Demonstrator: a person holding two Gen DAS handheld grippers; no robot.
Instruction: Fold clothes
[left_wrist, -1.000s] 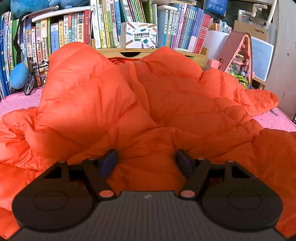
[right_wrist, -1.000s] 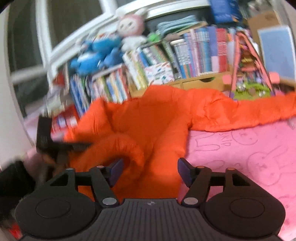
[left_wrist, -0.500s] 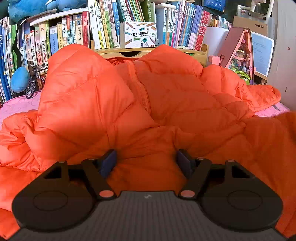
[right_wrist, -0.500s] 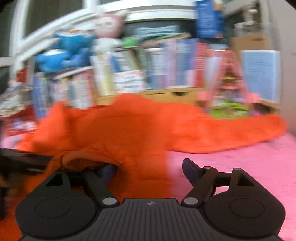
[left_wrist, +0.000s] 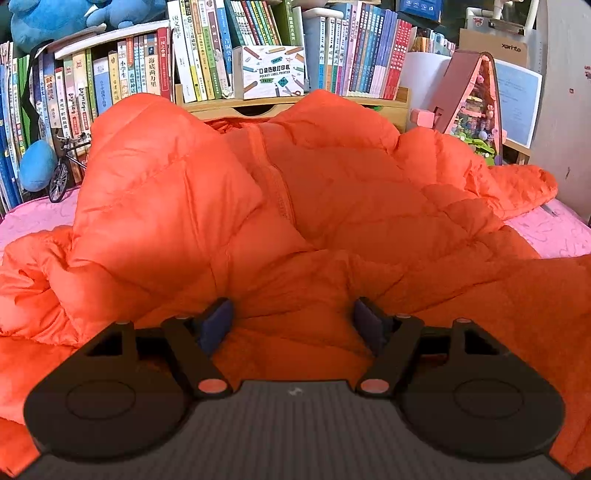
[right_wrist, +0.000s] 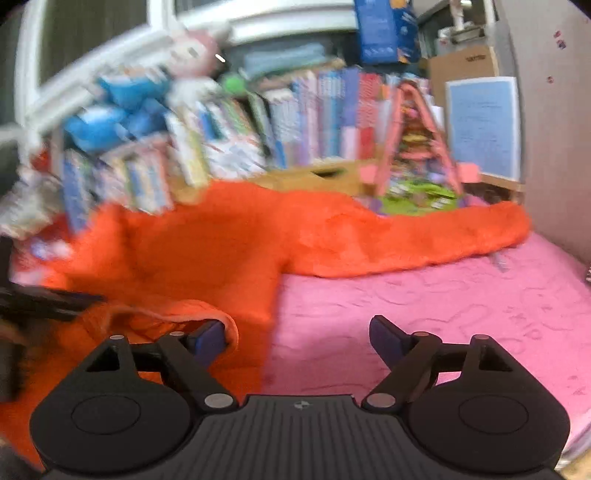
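Lying rumpled, orange jacket (left_wrist: 295, 206) leaves pink bedspread (right_wrist: 424, 295) bare.

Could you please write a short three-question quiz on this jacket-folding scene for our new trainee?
1. True or false: the left claw is shut on the orange jacket.
2. What colour is the cover under the jacket? A pink, B grey, C green.
3. Which finger of the right claw is beside the jacket's edge?

Key: 1 false, both claws are open; 2 A; 3 its left finger.

Jacket (left_wrist: 332, 206) on the bedspread (right_wrist: 424, 295), bookshelf (left_wrist: 295, 105) behind.
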